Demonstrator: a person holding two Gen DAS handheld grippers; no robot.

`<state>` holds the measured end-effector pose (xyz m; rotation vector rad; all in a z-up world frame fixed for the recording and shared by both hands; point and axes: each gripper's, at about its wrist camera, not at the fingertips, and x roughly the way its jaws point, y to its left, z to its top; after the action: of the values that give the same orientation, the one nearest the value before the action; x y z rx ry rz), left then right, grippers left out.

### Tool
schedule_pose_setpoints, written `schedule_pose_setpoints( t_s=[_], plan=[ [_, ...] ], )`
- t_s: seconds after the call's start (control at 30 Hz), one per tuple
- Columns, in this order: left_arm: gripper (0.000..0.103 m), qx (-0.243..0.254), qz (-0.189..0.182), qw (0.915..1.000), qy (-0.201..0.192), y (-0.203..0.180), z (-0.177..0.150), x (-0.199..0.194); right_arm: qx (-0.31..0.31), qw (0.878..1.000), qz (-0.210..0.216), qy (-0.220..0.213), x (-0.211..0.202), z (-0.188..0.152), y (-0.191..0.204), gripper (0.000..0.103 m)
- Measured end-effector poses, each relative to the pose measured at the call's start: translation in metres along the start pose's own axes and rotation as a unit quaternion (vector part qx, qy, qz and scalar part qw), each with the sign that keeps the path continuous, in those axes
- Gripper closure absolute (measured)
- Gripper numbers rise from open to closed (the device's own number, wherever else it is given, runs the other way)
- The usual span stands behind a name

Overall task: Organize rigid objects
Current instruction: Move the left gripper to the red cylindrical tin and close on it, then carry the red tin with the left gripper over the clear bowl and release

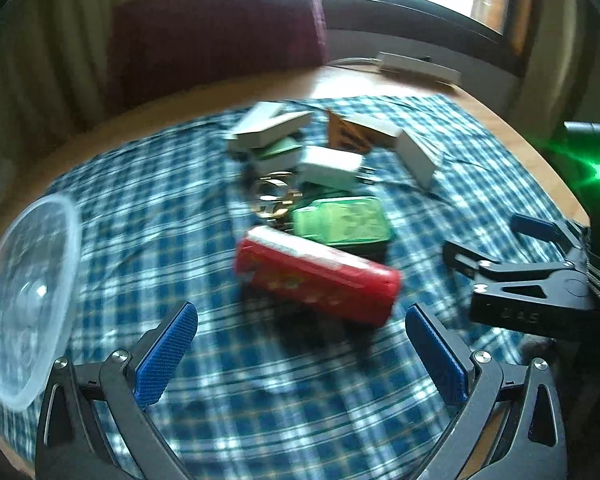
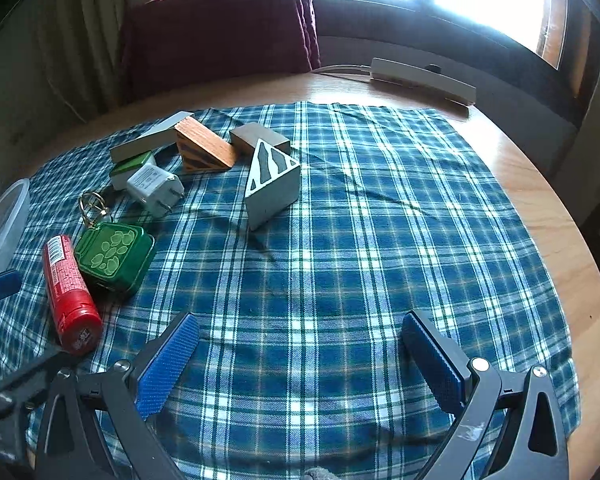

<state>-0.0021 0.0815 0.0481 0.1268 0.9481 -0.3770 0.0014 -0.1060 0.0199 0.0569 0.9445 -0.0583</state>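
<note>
Red tube (image 1: 316, 276) lies just ahead of wide-open left tool (image 1: 300, 356).

Both the left tool (image 1: 300, 354) and the right tool (image 2: 300, 364) hover low with jaws spread wide, holding nothing.

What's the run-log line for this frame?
left tongs: open, empty, facing red tube | right tongs: open, empty, over cloth | clear container: empty | items unsorted
</note>
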Motion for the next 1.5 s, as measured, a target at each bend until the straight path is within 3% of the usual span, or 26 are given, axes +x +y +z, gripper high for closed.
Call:
schedule_pose_setpoints(
  t_s=[0.43,0.7,0.87,1.2,1.5],
  plan=[
    [0.0,-0.003,0.0,0.9996,0.029,0.006,0.014,0.039,-0.004,1.0,-0.002,0.001,0.0,-0.001,0.002,0.0],
    [0.0,0.001,-0.018,0.9997,0.014,0.007,0.016,0.043,-0.005,1.0,-0.002,0.001,-0.001,-0.002,0.002,0.0],
    [0.008,-0.008,-0.021,0.9997,0.001,0.006,0.015,0.036,-0.006,1.0,-0.003,0.001,-0.002,-0.001,-0.001,0.0],
    [0.008,-0.009,0.013,0.999,-0.042,0.008,0.002,0.007,-0.01,1.0,-0.003,0.002,0.0,0.0,-0.002,0.0],
    [0.008,-0.06,0.022,0.9955,-0.07,0.049,-0.004,-0.018,-0.011,1.0,-0.007,0.003,0.0,-0.002,0.0,0.0]
  ],
)
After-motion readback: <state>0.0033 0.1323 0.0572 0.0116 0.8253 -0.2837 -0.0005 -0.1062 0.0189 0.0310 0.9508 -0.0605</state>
